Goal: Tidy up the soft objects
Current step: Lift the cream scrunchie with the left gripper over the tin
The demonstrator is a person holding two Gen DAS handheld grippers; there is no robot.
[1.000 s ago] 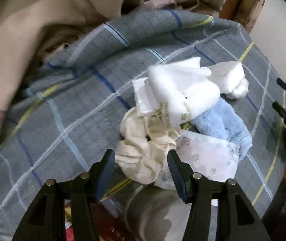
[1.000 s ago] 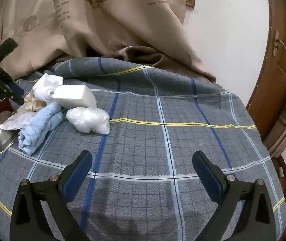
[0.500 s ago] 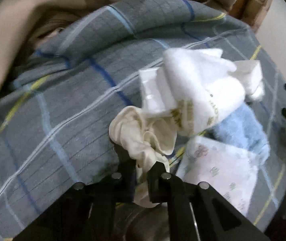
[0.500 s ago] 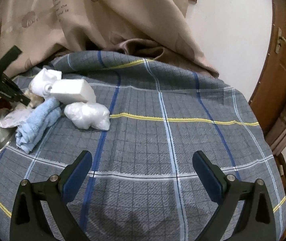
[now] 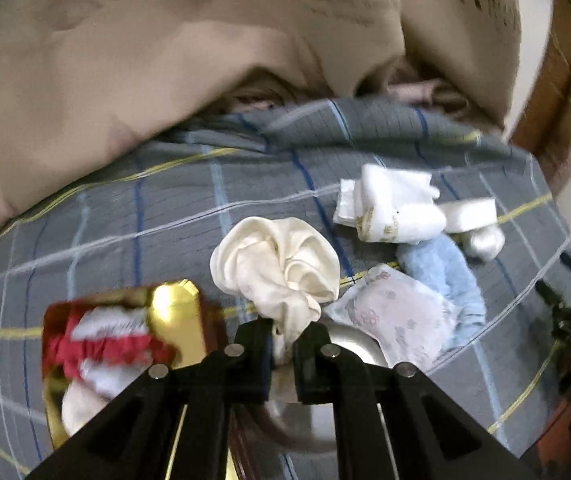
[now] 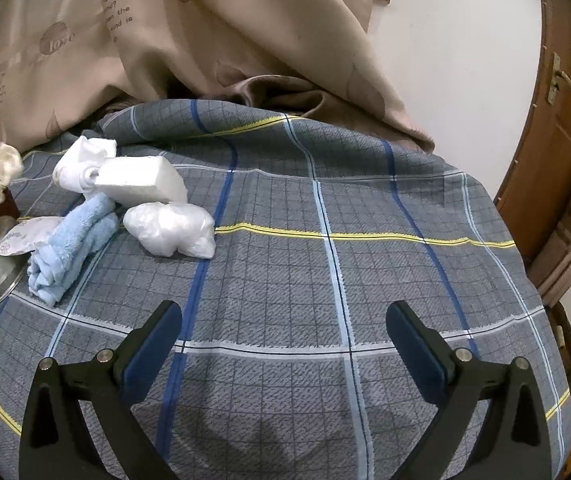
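clamping a cream cloth between its jaws, the left gripper holds it above the plaid sheet; the right gripper hovers, jaws wide apart, gripping nothing.

Beige printed curtain, white wall, wooden door, grey plaid bedsheet

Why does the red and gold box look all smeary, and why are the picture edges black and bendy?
In the left wrist view, the red and gold box is smeared by motion blur, while the cream cloth pinched in the left gripper stays sharp. In the right wrist view everything looks crisp. Both views have dark rounded corners and curved checked cloth lines from the fisheye lens.
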